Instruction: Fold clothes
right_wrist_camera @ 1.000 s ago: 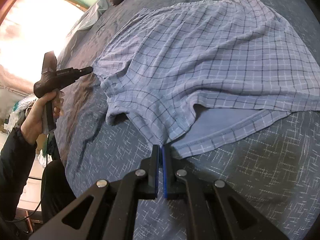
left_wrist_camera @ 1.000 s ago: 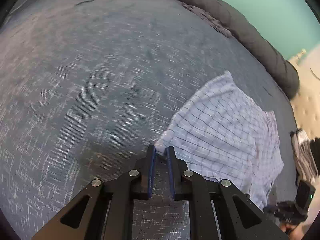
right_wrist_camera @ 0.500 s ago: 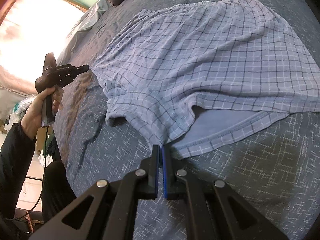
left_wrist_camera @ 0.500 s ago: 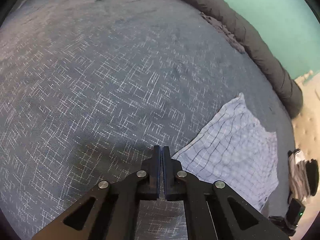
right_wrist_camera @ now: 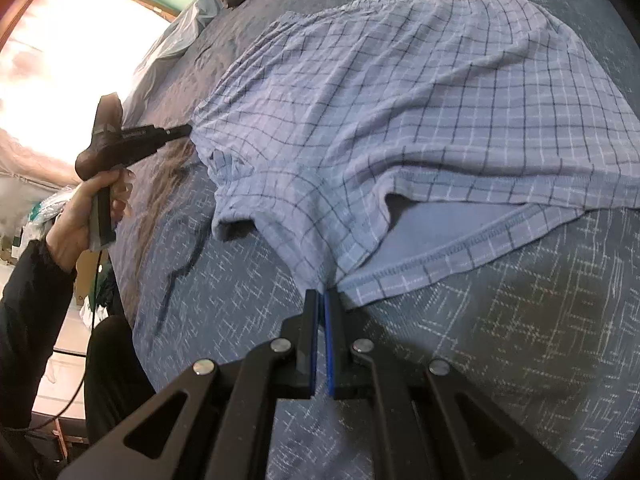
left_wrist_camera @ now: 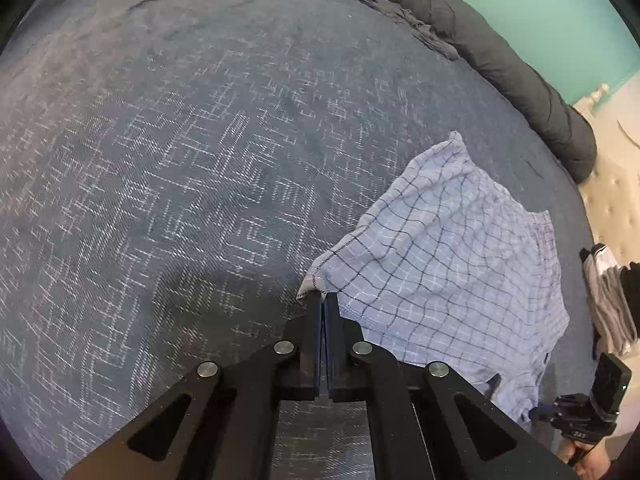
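A pair of light blue checked shorts (right_wrist_camera: 400, 112) lies spread on the dark blue bed cover (right_wrist_camera: 500, 360). My right gripper (right_wrist_camera: 321, 296) is shut on the hem corner of one leg, low on the cover. My left gripper (left_wrist_camera: 322, 299) is shut on a waistband corner of the shorts (left_wrist_camera: 440, 256). The left gripper also shows in the right wrist view (right_wrist_camera: 176, 132), pinching the far left corner. The right gripper shows small at the lower right of the left wrist view (left_wrist_camera: 536, 414).
A dark rolled duvet (left_wrist_camera: 500, 52) runs along the far edge of the bed by the teal wall. Folded grey clothes (left_wrist_camera: 608, 300) lie at the right edge. A bright window (right_wrist_camera: 68, 64) and the person's arm (right_wrist_camera: 36, 280) are on the left.
My left gripper has closed on the waistband corner and lifted it slightly. The right gripper stays shut on the hem; the shorts are pulled a little tauter.
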Action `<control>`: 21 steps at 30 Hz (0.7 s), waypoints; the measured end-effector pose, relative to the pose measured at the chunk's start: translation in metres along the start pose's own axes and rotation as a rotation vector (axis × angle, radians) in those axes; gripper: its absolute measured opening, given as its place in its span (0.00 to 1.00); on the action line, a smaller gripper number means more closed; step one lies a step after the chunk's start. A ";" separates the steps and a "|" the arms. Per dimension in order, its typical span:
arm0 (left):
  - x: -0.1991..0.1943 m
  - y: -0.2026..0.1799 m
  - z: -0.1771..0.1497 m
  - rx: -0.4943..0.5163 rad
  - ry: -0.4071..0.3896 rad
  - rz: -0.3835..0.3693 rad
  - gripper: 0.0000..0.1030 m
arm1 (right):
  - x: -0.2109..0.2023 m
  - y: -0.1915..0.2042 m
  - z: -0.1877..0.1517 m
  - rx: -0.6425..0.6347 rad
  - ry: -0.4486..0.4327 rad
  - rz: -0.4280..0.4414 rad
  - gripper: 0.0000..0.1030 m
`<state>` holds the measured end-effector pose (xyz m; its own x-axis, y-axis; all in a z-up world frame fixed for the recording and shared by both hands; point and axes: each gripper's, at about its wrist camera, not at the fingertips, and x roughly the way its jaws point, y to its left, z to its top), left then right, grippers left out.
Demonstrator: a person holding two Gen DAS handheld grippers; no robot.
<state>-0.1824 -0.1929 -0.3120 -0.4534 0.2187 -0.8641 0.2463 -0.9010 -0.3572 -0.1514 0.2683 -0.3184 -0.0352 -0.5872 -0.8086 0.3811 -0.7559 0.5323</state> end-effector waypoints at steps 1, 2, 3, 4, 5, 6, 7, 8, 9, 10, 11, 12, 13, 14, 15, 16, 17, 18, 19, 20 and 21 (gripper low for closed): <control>0.000 0.001 0.000 -0.003 -0.001 0.004 0.01 | 0.000 -0.001 -0.001 0.001 0.001 0.001 0.03; -0.001 0.001 0.000 -0.009 -0.001 0.007 0.01 | 0.000 -0.002 -0.001 0.002 0.003 0.001 0.03; -0.003 0.002 0.000 -0.015 -0.002 0.010 0.01 | -0.001 -0.003 -0.001 0.004 0.002 0.003 0.03; -0.004 0.003 0.000 -0.021 -0.002 0.013 0.01 | -0.003 -0.003 -0.001 0.005 0.001 0.005 0.03; -0.005 0.004 0.000 -0.026 -0.002 0.016 0.01 | -0.004 -0.004 -0.002 0.007 0.001 0.007 0.03; -0.006 0.005 -0.001 -0.032 -0.002 0.019 0.04 | -0.005 -0.005 -0.002 0.009 0.000 0.009 0.03; -0.007 0.006 -0.001 -0.038 -0.002 0.022 0.04 | -0.006 -0.005 -0.002 0.011 0.000 0.011 0.03; -0.008 0.007 -0.001 -0.044 -0.003 0.025 0.08 | -0.007 -0.006 -0.002 0.013 -0.001 0.013 0.03; -0.009 0.008 -0.001 -0.050 -0.003 0.028 0.10 | -0.009 -0.006 -0.002 0.014 -0.001 0.015 0.03; -0.010 0.008 -0.001 -0.056 -0.003 0.031 0.10 | -0.010 -0.007 -0.002 0.016 -0.002 0.017 0.03; -0.011 0.009 -0.002 -0.061 -0.003 0.034 0.12 | -0.014 -0.008 -0.002 0.018 -0.007 0.013 0.03; -0.012 0.010 -0.002 -0.067 -0.003 0.037 0.16 | -0.017 -0.009 -0.002 0.020 -0.012 0.009 0.03; -0.013 0.011 -0.002 -0.073 -0.004 0.040 0.19 | -0.022 -0.012 -0.001 0.028 -0.024 0.009 0.03; -0.014 0.008 -0.003 -0.066 -0.004 0.036 0.25 | -0.027 -0.015 0.000 0.036 -0.036 0.008 0.03; -0.016 0.002 -0.005 -0.049 -0.003 0.025 0.27 | -0.034 -0.020 0.003 0.049 -0.060 -0.002 0.03; -0.017 -0.004 -0.007 -0.029 -0.002 0.013 0.28 | -0.041 -0.025 0.006 0.061 -0.083 -0.013 0.03; -0.018 -0.012 -0.009 -0.010 -0.002 -0.003 0.28 | -0.048 -0.030 0.009 0.074 -0.107 -0.023 0.03; -0.019 -0.022 -0.010 0.010 -0.003 -0.022 0.28 | -0.055 -0.037 0.013 0.100 -0.133 -0.035 0.03; -0.018 -0.032 -0.012 0.029 -0.001 -0.039 0.29 | -0.062 -0.045 0.016 0.125 -0.162 -0.051 0.03; -0.016 -0.043 -0.013 0.046 0.003 -0.056 0.29 | -0.070 -0.053 0.020 0.150 -0.190 -0.067 0.03; -0.014 -0.054 -0.015 0.063 0.006 -0.073 0.29 | -0.077 -0.061 0.023 0.170 -0.214 -0.082 0.04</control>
<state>-0.1768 -0.1414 -0.2860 -0.4630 0.2866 -0.8387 0.1580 -0.9044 -0.3963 -0.1927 0.3528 -0.2830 -0.2605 -0.5563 -0.7891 0.2092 -0.8304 0.5164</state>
